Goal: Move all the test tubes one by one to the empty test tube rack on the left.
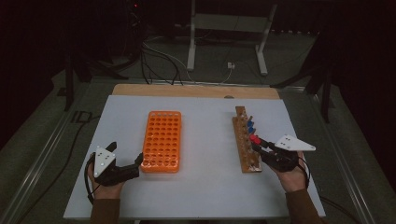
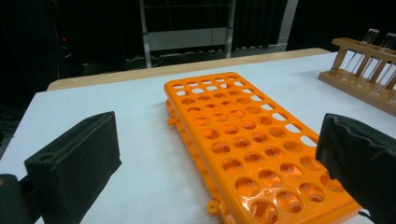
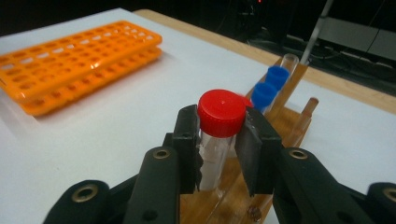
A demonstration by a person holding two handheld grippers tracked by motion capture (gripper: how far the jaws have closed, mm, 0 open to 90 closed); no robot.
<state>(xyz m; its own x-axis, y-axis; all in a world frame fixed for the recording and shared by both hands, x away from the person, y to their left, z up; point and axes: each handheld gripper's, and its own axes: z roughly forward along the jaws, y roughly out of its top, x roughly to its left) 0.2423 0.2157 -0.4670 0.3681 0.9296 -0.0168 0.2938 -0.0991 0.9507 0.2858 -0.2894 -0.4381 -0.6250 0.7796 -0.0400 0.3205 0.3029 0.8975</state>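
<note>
Right gripper (image 3: 219, 140) clamps the red-capped tube (image 3: 219, 126) still seated in the wooden rack (image 1: 246, 140), left gripper (image 2: 205, 158) idles open by the orange rack (image 2: 243, 140); a tilted pull could jam the tube and drag that rack

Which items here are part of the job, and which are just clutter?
In play:
- red-capped tube, clamped by the right hand-held gripper
- wooden tube rack it stands in
- orange tube rack, next to the open left hand-held gripper

Lying about:
- blue-capped tubes in the wooden rack
- metal stand and cables on the floor beyond the table
</note>
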